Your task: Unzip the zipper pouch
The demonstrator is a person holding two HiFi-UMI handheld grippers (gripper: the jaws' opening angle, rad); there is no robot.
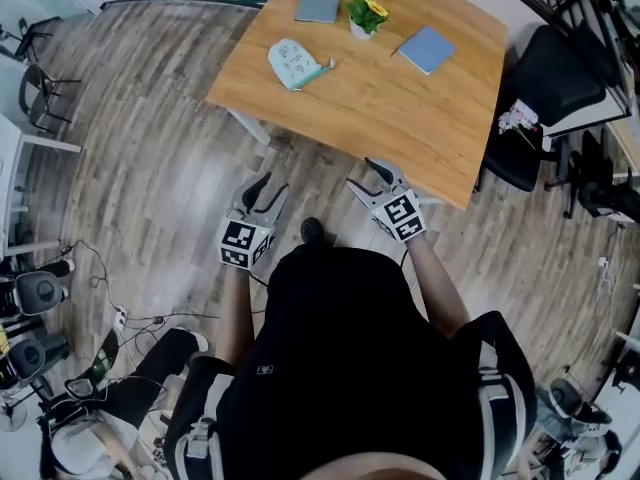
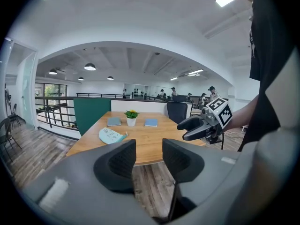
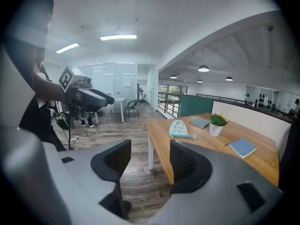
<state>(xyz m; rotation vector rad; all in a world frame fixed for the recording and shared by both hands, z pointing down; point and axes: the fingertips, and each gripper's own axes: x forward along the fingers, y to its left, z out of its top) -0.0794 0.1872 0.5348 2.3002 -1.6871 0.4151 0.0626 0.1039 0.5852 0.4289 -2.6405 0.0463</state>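
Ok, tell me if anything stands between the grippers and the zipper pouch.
Nothing visible does. The zipper pouch lies on the table with bare wood around it; the potted plant and two notebooks sit beyond or right of it. The left gripper and right gripper, both open, are over the floor short of the table's edge.

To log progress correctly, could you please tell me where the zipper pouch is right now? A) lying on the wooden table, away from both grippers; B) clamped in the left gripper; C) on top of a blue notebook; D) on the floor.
A: the zipper pouch lies on the table, while the left gripper and right gripper hang open and empty over the floor short of it.
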